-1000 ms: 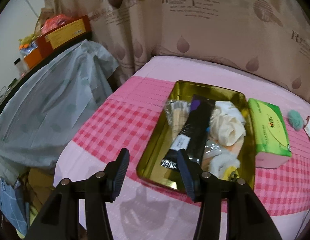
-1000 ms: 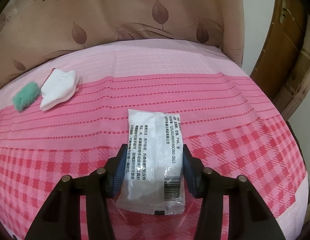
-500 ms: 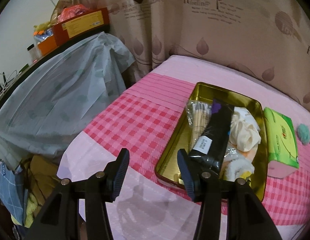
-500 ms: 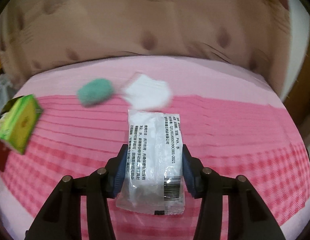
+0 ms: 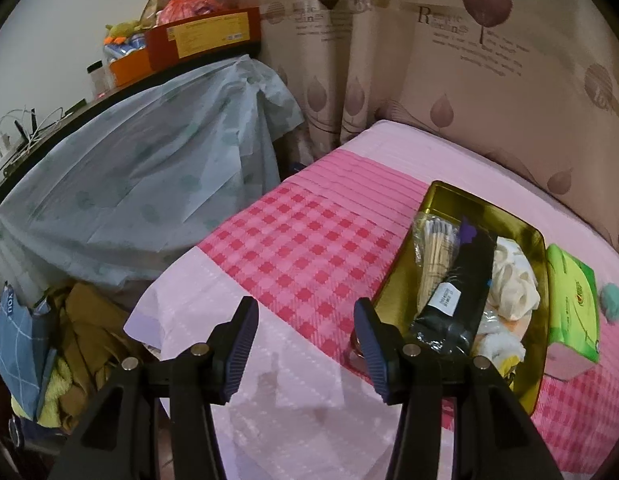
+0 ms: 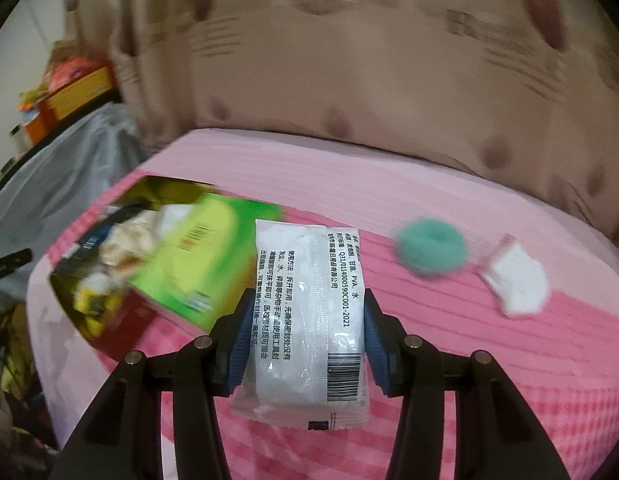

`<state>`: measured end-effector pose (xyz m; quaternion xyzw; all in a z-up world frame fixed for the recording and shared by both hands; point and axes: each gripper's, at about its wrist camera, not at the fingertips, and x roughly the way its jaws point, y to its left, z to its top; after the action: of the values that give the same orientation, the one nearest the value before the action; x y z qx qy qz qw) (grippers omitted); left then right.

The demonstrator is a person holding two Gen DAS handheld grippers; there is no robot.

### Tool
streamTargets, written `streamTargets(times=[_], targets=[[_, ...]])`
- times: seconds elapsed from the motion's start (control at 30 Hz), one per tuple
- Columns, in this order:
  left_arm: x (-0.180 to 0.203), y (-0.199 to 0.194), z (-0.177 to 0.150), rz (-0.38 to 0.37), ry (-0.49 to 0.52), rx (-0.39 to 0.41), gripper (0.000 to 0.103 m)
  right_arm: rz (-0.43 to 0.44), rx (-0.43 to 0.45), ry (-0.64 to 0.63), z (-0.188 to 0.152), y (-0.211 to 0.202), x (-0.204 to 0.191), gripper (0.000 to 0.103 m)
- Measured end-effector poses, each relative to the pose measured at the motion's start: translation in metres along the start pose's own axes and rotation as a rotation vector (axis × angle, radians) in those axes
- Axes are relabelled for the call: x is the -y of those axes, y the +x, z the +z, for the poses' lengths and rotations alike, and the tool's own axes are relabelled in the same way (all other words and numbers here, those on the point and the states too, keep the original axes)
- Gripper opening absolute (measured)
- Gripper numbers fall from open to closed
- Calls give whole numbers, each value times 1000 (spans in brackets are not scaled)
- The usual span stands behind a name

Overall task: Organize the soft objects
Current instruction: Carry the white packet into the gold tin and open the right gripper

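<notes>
My right gripper [image 6: 305, 338] is shut on a white sealed packet [image 6: 307, 320] with printed text and a barcode, held above the pink bed. A gold tin tray [image 5: 437, 200] holds cotton swabs, a black packet [image 5: 457, 292] and cream cloth [image 5: 511, 284]; it shows blurred in the right wrist view [image 6: 69, 280]. A green tissue pack [image 5: 573, 304] lies beside the tray, also in the right wrist view [image 6: 201, 256]. A teal puff [image 6: 431, 250] and a white pad [image 6: 517, 280] lie on the bed. My left gripper [image 5: 305, 344] is open and empty near the bed's front left corner.
A grey-blue cover [image 5: 141, 192] drapes over furniture left of the bed, with boxes [image 5: 205, 36] on top. Cloths [image 5: 81, 332] are piled on the floor at lower left. A leaf-print curtain [image 5: 449, 60] hangs behind the bed.
My right gripper has swung left with the packet, bringing the tray and tissue pack into view. My left gripper has drifted left and back from the tray, still open.
</notes>
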<state>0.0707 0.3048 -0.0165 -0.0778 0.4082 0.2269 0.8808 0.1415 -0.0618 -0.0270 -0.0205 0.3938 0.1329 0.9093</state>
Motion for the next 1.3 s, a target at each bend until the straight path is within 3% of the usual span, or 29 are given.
streamTargets(times=[0.27, 0.53, 0.9, 1.23, 1.3], targets=[[-4, 2, 1, 13, -13, -2, 51, 111, 2, -97, 37, 28, -93, 46], [-8, 6, 2, 30, -23, -10, 51, 134, -36, -195, 46, 58, -153, 46], [-9, 7, 2, 29, -31, -17, 51, 121, -92, -238, 38, 92, -177, 46], [-7, 6, 1, 30, -22, -8, 51, 144, -90, -250, 35, 90, -184, 49], [-6, 6, 2, 30, -18, -6, 51, 155, -85, -249, 34, 87, -184, 54]])
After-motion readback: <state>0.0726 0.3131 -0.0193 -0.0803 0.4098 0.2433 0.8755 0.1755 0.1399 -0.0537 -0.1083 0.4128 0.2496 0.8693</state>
